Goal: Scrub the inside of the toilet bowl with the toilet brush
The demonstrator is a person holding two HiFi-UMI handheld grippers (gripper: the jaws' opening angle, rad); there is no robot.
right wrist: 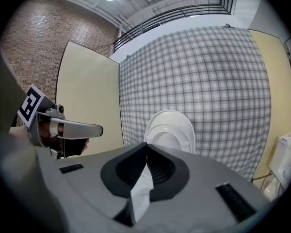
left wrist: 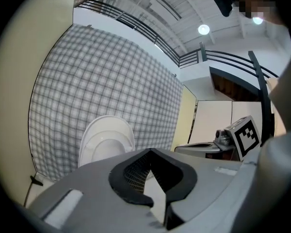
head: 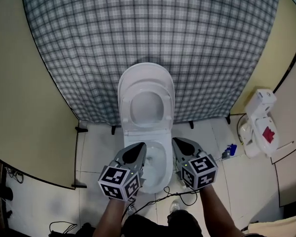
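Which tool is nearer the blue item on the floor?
Right. The right tool sits just left of the blue item; the left tool is farther left, across the toilet bowl.

Your left gripper (head: 141,145) and right gripper (head: 175,140) are matching grey plastic shells, each tapering to a point. Each carries a cube at the back, the left cube (head: 119,182) and the right cube (head: 200,171), with white faces printed with black square markers. In the gripper views your shells look smooth and matte. A black ribbed lining (right wrist: 157,171) runs round the jaws, and small rectangular slots (right wrist: 235,201) are sunk into the top. In the right gripper view, a silver metal bar (right wrist: 72,128) shows on your left gripper's side. Your forearms (head: 110,215) are bare.
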